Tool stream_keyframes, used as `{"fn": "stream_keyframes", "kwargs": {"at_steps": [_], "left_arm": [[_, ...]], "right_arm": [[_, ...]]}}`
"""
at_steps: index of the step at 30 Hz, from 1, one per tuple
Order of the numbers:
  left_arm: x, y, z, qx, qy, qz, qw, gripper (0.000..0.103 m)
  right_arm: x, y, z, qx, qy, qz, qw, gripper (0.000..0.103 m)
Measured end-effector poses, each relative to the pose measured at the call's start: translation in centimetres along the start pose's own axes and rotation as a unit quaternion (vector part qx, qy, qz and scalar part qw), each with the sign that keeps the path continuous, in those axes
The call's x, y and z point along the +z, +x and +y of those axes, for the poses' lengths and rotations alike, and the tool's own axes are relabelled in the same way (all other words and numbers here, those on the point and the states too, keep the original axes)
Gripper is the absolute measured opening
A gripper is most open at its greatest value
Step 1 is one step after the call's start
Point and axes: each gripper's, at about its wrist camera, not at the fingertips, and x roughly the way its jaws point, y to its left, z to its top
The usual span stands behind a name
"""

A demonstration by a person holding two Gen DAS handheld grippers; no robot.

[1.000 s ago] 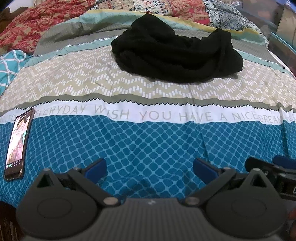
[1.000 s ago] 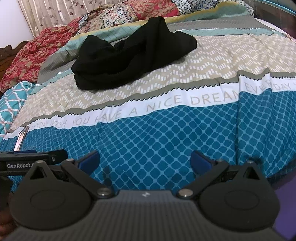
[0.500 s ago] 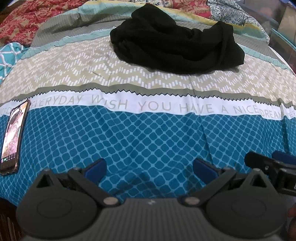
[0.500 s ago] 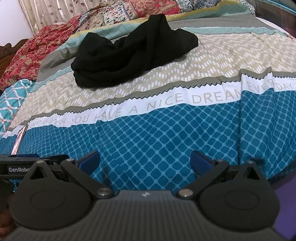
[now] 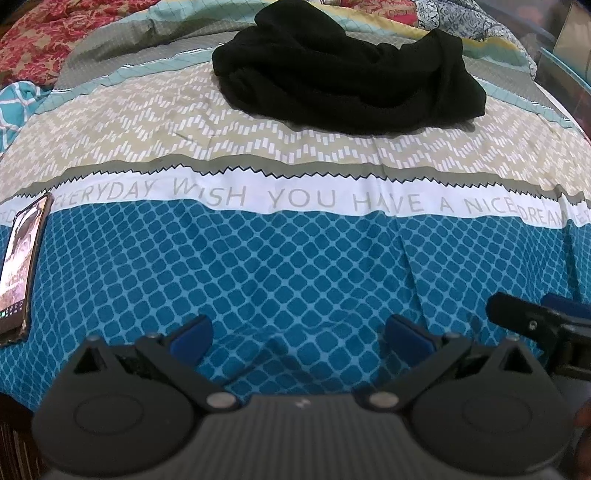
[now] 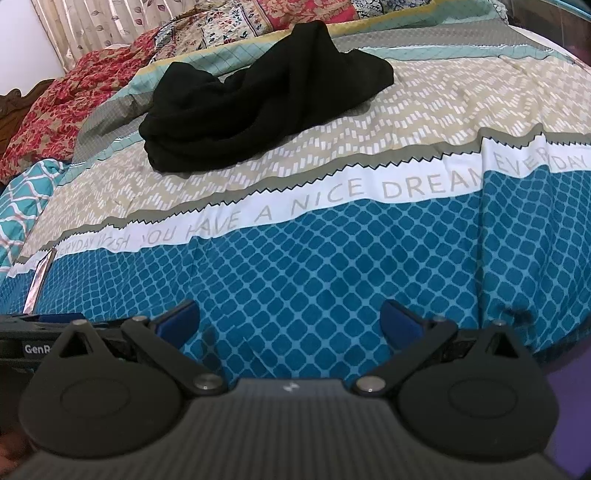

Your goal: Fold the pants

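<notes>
Black pants lie crumpled in a heap on the beige zigzag band of the bedspread, far from both grippers; in the right wrist view the pants sit at upper centre-left. My left gripper is open over the blue patterned band near the bed's front edge, nothing between its blue pads. My right gripper is likewise open and empty over the blue band. Part of the right gripper shows at the right of the left wrist view, so the two are side by side.
A phone with a lit screen lies on the bedspread at the left edge. Red floral bedding and pillows are piled behind the pants. A curtain hangs at the back left.
Both grippers have moved forward towards the pants, which now look larger and higher in the frames. The jaws stay open.
</notes>
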Motion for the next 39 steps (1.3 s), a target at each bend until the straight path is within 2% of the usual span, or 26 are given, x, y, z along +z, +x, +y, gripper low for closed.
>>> {"fn": "stream_keyframes", "kwargs": {"at_steps": [39], "left_arm": [[-0.48, 0.52, -0.08, -0.003, 0.005, 0.005, 1.0, 0.103]], "right_arm": [[-0.23, 0.29, -0.24, 0.004, 0.009, 0.005, 1.0, 0.103]]}}
